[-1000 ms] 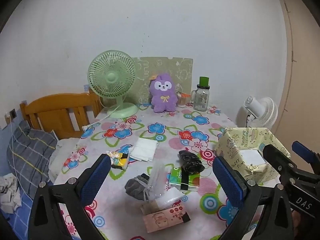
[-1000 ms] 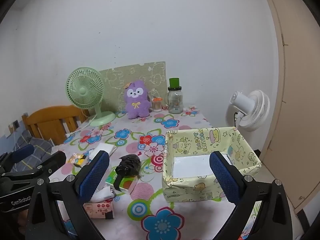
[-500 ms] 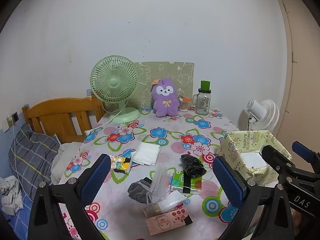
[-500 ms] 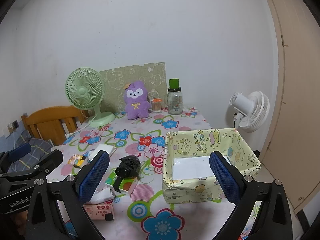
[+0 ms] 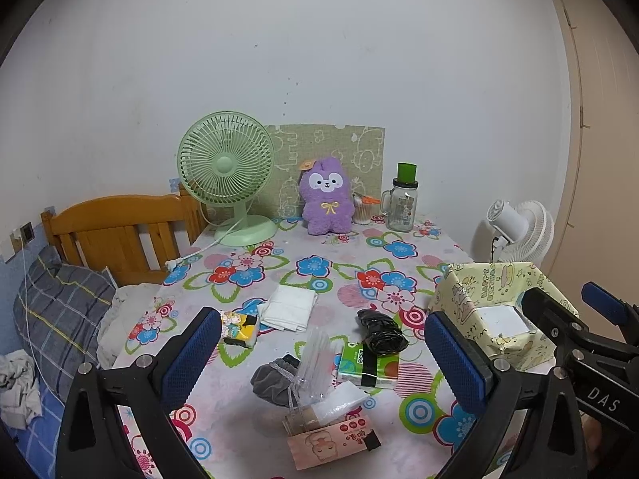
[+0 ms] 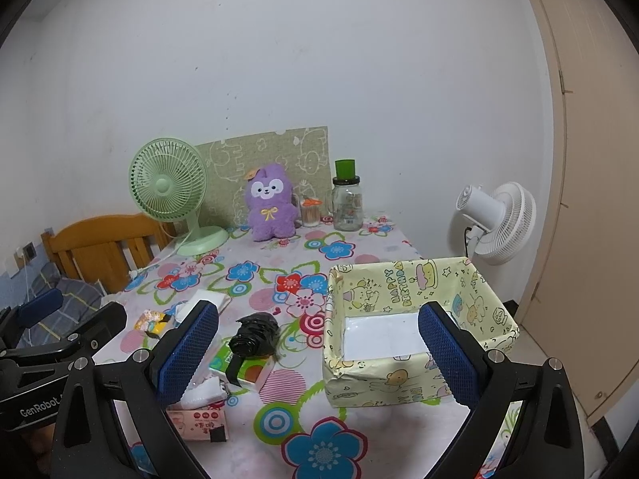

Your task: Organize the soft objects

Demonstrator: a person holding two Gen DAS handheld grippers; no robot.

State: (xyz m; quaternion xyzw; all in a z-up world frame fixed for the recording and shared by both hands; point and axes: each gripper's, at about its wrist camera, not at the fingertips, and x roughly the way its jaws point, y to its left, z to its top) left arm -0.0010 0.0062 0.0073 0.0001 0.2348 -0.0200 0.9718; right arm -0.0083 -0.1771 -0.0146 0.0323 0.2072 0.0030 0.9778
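Both pairs of fingers stood spread wide and held nothing: the left gripper (image 5: 321, 353) hung over the near clutter, the right gripper (image 6: 317, 349) beside it, nearer the box (image 6: 415, 383).

The box, papered in a birthday print, sat open-topped at the table's (image 5: 243, 411) right edge with only a white base showing inside, likely the bin meant for the soft things. The small items lay bunched near the front edge, probably set out within easy reach of both hands.

Between the left fingers, and below them, lay a grey pouch (image 5: 275, 379), a clear bag (image 5: 315, 363), a tissue pack (image 5: 369, 367) with a black bundle (image 5: 381, 335) resting on it, and farther back a white cloth (image 5: 289, 307). A snack packet (image 5: 239, 325) lay just by the left fingertip. The purple plush (image 5: 327, 201) stood upright at the far edge by the wall, well apart from both grippers, between a green fan (image 5: 227, 167) and a jar (image 5: 403, 205).
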